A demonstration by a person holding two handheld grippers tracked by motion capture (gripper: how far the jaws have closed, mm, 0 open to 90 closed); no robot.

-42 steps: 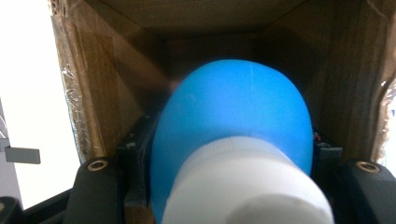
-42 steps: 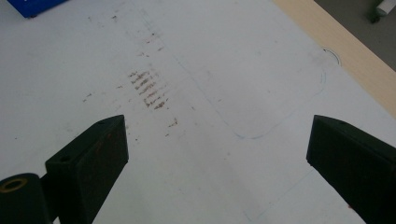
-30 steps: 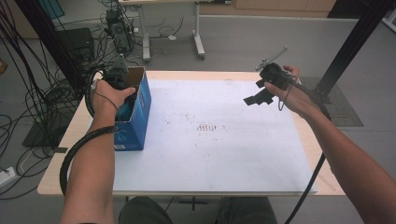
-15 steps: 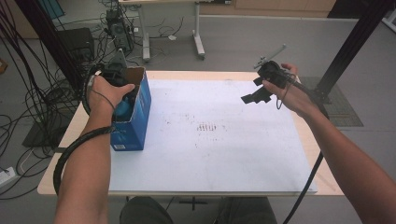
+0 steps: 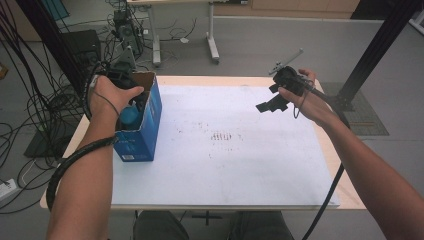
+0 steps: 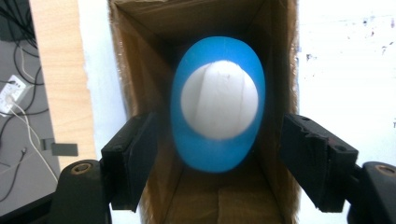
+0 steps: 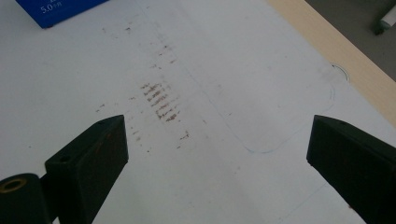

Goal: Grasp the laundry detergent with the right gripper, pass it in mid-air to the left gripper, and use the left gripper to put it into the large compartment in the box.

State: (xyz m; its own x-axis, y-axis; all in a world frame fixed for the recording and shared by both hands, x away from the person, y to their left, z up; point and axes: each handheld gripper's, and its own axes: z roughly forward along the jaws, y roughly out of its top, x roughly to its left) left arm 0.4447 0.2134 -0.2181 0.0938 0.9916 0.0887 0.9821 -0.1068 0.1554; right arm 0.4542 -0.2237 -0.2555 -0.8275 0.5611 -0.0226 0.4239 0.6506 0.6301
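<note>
Blue and white, the bottle (image 6: 215, 103) is sitting inside the box (image 5: 149, 126) at nine o'clock on the desk (image 5: 240, 165); my left gripper (image 6: 217, 163) has just been opening and is straddling it, released. I'm judging the drop done, so next I'm lifting clear. My right gripper (image 7: 217, 154) is hanging wide open at two o'clock, gripping nothing.

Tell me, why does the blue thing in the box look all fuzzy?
In the left gripper view the blue thing sits very close to the lens, so its edges blur, while the box walls and the pads look sharper. In the high view it is a small dark-blue patch shaded inside the box. The right gripper view is sharp on the brown marks.
</note>
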